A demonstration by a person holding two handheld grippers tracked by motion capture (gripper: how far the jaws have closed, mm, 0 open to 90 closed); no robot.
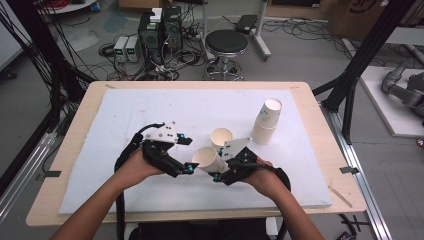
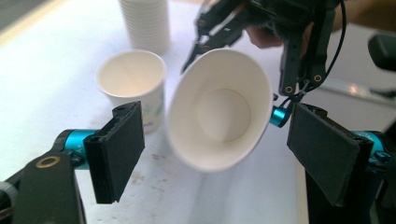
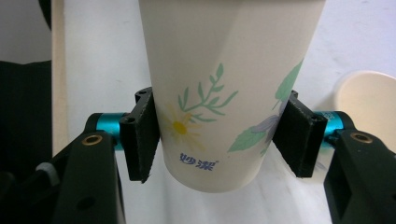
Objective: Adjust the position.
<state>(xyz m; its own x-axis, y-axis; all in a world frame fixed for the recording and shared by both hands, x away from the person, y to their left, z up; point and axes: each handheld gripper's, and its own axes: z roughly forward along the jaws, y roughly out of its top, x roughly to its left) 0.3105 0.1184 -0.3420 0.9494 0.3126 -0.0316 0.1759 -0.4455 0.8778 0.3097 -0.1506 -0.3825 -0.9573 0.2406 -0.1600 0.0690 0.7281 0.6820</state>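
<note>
The held paper cup point(image 3: 224, 93) ran off the top of the right gripper view, so its rim was cut away there, and the pads covered parts of its print at both sides. In the high view the cup point(image 1: 207, 159) was small and its pattern could not be made out.

It was a white paper cup with a printed daisy, green sprigs, a purple bloom and small blue lettering near the base. It was lifted off the table near the front middle, tipped on its side with its mouth toward the left gripper point(image 1: 186, 155); the left gripper view looked straight into its bare white inside point(image 2: 219, 112). The right gripper point(image 3: 219, 140) was clamped on the cup's lower wall, one pad pressing each side. The left gripper's jaws stood apart on either side of the cup's mouth, their pads clear of it and gripping nothing.

Just behind the held cup a second cup point(image 1: 221, 138) stood upright on the sheet, open end up. Farther to the right rose a leaning stack of cups point(image 1: 266, 122).

All this sat on a white sheet point(image 1: 150, 110) laid over a pale wooden table point(image 1: 75, 130). Beyond the table stood a black stool point(image 1: 226, 45) and computer boxes point(image 1: 160, 32) among tangled cables on a grey floor.
</note>
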